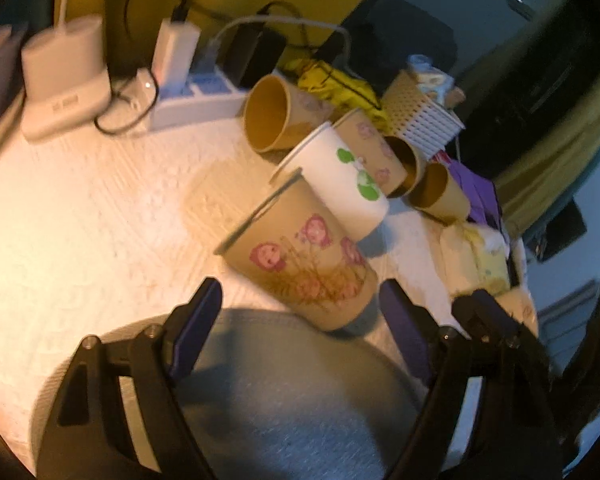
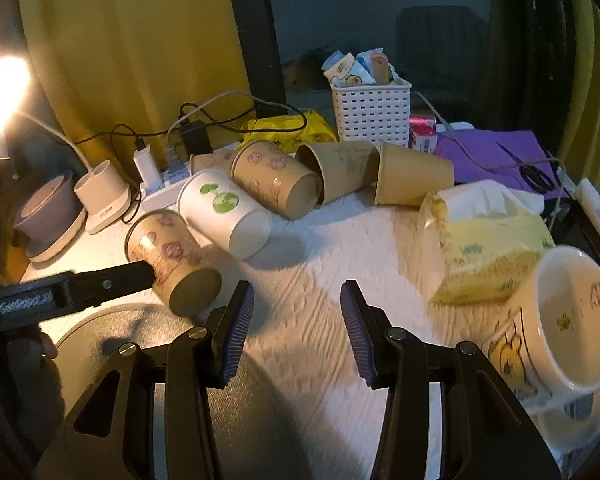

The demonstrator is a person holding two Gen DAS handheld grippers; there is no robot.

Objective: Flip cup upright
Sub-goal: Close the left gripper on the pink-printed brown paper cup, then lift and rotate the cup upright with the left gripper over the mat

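Note:
A brown paper cup with pink flowers (image 1: pixel 300 256) lies on its side on the white tablecloth, its base toward my left gripper (image 1: pixel 298 304). The left gripper is open, its purple pads either side of the cup's base, not touching. In the right wrist view the same cup (image 2: pixel 172 258) lies at left with the left gripper's finger (image 2: pixel 100 282) beside it. My right gripper (image 2: pixel 296 322) is open and empty over the cloth. A white cup with green print (image 1: pixel 340 180) (image 2: pixel 224 212) lies behind it, with several more brown cups (image 2: pixel 276 182) on their sides.
A grey round mat (image 1: pixel 284 400) lies under my grippers. A tissue pack (image 2: pixel 488 248) and a ceramic mug (image 2: pixel 560 320) are at right. A white basket (image 2: pixel 370 112), power strip (image 1: pixel 196 100), chargers, cables and a lamp base (image 1: pixel 64 80) line the back.

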